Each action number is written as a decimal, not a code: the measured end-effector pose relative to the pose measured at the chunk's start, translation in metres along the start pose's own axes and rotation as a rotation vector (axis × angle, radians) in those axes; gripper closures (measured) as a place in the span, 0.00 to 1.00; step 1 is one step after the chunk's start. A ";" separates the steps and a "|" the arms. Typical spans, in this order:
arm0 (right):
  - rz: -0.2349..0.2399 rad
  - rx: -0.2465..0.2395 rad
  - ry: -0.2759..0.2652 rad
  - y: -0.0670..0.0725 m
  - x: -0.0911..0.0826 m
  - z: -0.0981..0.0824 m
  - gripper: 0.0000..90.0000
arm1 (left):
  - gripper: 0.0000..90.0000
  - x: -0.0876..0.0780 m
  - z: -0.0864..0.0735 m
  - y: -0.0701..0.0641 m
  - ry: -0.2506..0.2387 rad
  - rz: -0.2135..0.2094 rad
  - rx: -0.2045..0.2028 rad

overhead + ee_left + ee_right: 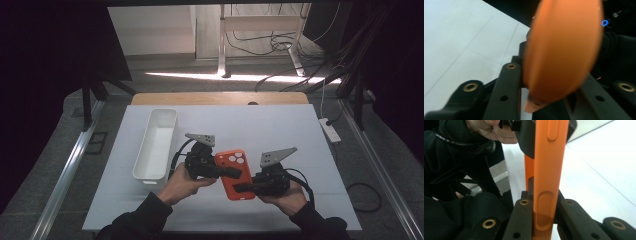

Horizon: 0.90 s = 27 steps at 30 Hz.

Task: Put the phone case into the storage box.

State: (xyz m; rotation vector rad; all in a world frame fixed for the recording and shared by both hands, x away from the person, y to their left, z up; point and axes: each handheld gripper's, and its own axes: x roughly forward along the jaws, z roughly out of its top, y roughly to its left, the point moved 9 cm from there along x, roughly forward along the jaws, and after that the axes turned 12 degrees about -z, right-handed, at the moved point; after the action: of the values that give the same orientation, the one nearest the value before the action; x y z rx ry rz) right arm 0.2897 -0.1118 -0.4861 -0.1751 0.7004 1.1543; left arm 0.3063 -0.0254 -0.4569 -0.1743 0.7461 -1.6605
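An orange phone case with its camera cutouts facing up hangs just above the white table top, held between both grippers. My left gripper comes in from the left and grips the case's left edge; the blurred orange case spans the gap between its jaws. My right gripper comes in from the right at the case's near end. Its jaws are shut on the thin edge of the case, and the other gripper's black jaws flank the case farther up.
A long white bin stands on the table left of the grippers, with nothing visible inside. A white power strip lies off the table's right edge. Cables and a stand's legs are on the floor behind the table.
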 end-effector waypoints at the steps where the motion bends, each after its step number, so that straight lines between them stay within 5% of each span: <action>1: -0.019 -0.007 -0.002 -0.001 0.000 0.000 0.95 | 0.78 -0.001 0.000 0.002 0.006 0.038 0.006; 8: -0.134 -0.005 -0.048 -0.014 -0.008 0.004 0.95 | 0.42 -0.012 0.002 0.011 0.045 0.254 0.049; 13: -0.223 -0.032 -0.071 -0.021 -0.012 0.005 0.95 | 0.26 -0.022 0.004 0.014 0.030 0.350 0.059; 19: -0.289 -0.062 -0.087 -0.024 -0.014 0.007 0.95 | 0.10 -0.030 0.004 0.019 0.025 0.436 0.055; 22: -0.325 -0.058 -0.093 -0.027 -0.015 0.007 0.95 | 0.07 -0.035 0.004 0.021 0.023 0.483 0.054; 27: -0.363 -0.046 -0.088 -0.031 -0.015 0.007 0.95 | 0.09 -0.037 0.003 0.020 0.037 0.504 0.055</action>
State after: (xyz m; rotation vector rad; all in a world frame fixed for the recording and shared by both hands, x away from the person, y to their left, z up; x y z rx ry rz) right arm 0.3167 -0.1335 -0.4789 -0.2763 0.5374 0.8248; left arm 0.3335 0.0067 -0.4548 0.0809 0.7019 -1.2037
